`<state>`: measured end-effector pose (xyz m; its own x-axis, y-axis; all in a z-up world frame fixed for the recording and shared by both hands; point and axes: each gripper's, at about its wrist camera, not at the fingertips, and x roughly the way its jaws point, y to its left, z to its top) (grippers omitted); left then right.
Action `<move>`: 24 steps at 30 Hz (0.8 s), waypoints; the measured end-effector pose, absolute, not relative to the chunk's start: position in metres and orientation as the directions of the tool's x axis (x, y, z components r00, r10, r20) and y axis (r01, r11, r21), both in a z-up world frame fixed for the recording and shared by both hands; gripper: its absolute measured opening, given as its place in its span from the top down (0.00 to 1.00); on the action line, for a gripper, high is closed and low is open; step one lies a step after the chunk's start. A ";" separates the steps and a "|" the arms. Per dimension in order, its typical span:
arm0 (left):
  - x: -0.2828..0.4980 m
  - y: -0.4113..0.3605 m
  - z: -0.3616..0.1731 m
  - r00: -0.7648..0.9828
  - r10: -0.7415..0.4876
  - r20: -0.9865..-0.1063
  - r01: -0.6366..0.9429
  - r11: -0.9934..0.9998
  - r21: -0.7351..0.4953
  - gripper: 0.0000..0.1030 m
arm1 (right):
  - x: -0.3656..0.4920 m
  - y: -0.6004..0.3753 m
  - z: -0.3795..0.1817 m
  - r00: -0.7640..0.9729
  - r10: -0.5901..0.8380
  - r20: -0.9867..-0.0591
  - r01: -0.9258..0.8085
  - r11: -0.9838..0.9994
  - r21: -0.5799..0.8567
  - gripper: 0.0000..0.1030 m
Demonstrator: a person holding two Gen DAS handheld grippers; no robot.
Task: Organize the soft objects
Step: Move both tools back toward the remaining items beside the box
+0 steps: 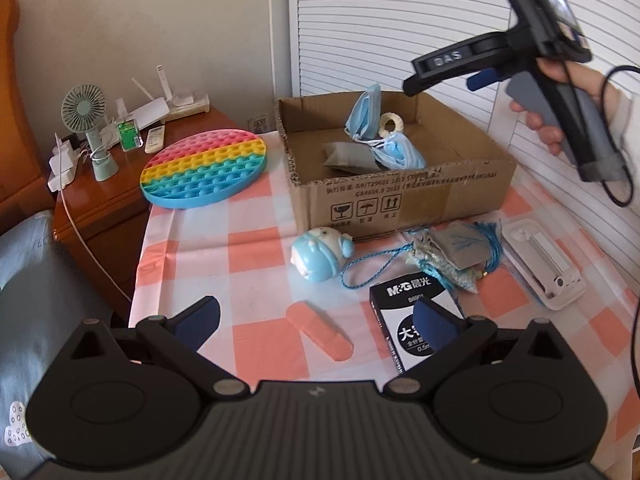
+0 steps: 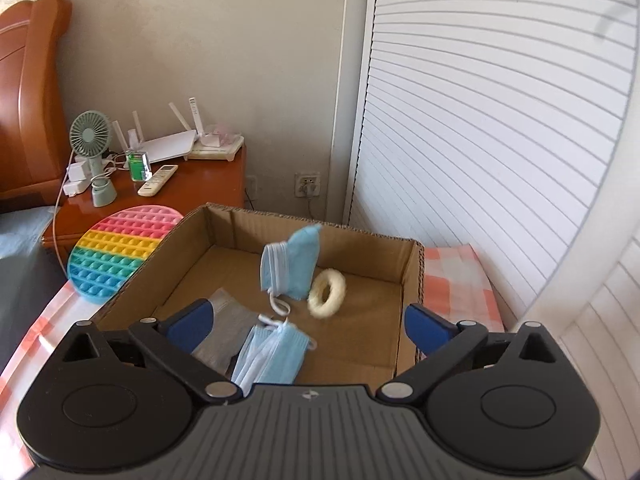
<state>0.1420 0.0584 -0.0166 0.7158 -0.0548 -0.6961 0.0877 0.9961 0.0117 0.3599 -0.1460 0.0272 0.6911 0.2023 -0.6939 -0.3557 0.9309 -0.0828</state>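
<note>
Checked tablecloth: both claws, left and right, released; we approach squishy squarely, then box.

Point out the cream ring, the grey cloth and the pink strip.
cream ring (image 2: pixel 327 293), right wrist view, its left rim.
grey cloth (image 2: pixel 228 330), right wrist view, its middle.
pink strip (image 1: pixel 319 330), left wrist view, its middle.

2 blue face masks, 1 cream ring, 1 grey cloth in 1 cardboard box.

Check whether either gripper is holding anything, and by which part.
Nothing is held. The left gripper and right gripper are both open; the mask is free above the box.
</note>
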 end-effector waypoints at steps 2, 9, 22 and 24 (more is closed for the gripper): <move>0.138 0.060 -0.016 0.721 -0.052 -0.691 0.083 0.997 0.011 0.01 | 0.347 -0.148 0.031 0.693 0.204 -0.691 -0.354 0.932 -0.080 0.00; 0.122 0.061 -0.012 0.742 -0.008 -0.671 0.061 0.997 0.055 0.01 | 0.293 -0.148 0.043 0.701 0.234 -0.674 -0.364 0.930 -0.057 0.00; 0.105 0.076 -0.013 0.746 0.015 -0.666 0.007 1.000 0.031 0.01 | 0.203 -0.151 0.019 0.683 0.275 -0.676 -0.378 0.926 -0.005 0.00; 0.103 0.078 -0.014 0.746 0.018 -0.665 0.002 1.000 0.029 0.01 | 0.192 -0.150 0.014 0.693 0.236 -0.681 -0.353 0.935 -0.035 0.00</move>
